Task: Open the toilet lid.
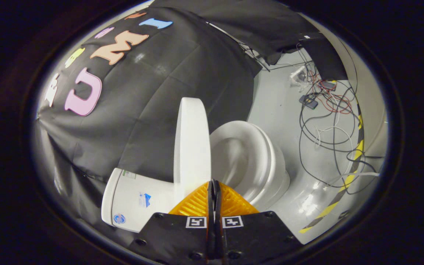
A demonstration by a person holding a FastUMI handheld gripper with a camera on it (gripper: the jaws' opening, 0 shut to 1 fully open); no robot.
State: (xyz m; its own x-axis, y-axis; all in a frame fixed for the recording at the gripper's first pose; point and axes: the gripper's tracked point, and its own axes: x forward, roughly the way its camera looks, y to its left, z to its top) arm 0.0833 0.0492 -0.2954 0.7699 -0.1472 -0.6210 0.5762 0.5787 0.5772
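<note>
The white toilet lid [191, 147] stands raised, close to upright, between the tank [138, 200] and the open seat and bowl [248, 158]. My gripper [214, 183] is shut, its two fingers pressed together with nothing between them. The tips sit right at the lid's edge, on the side facing the bowl; whether they touch it I cannot tell. The bowl's inside shows just beyond the fingers.
The booth's black cloth wall [153, 95] hangs behind the tank and lid. On the grey floor [278, 103] past the bowl lie tangled cables [326, 121] and small devices. A yellow-and-black tape strip [348, 180] curves along the floor's far side.
</note>
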